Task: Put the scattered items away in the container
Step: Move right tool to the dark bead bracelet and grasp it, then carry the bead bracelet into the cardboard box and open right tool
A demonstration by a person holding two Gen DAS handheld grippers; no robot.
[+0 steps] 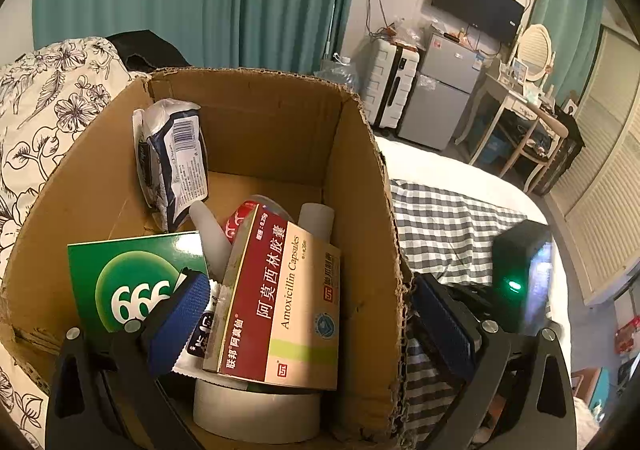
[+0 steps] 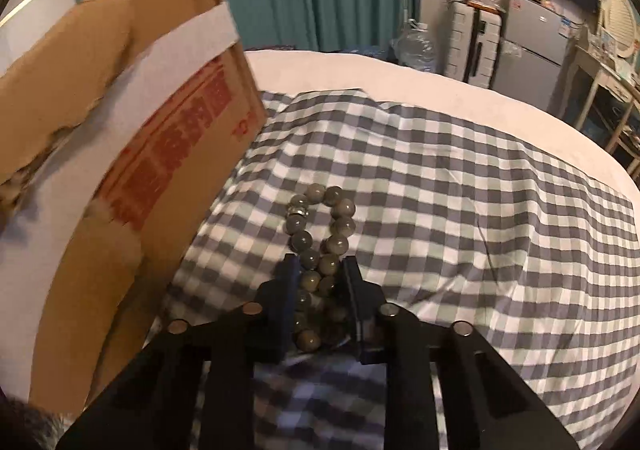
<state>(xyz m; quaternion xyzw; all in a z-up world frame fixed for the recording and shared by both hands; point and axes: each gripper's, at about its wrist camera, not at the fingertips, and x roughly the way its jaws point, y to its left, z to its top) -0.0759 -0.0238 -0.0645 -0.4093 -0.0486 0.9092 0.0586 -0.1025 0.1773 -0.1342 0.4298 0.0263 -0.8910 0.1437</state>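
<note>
An open cardboard box (image 1: 360,177) stands on the bed. Inside lie a red amoxicillin box (image 1: 280,298), a green "666" box (image 1: 132,282), a tissue pack (image 1: 172,157), a tape roll (image 1: 256,406) and small bottles. My left gripper (image 1: 312,322) is open; one finger sits inside the box, the other outside its right wall. In the right wrist view my right gripper (image 2: 320,278) is shut on a bracelet of grey-green beads (image 2: 320,217), held over the checked cloth (image 2: 440,209), just right of the box's outer wall (image 2: 140,153).
A floral quilt (image 1: 48,109) lies left of the box. A black device with a green light (image 1: 520,274) is seen to the right of the box. A suitcase, small fridge, TV and dressing table stand beyond the bed.
</note>
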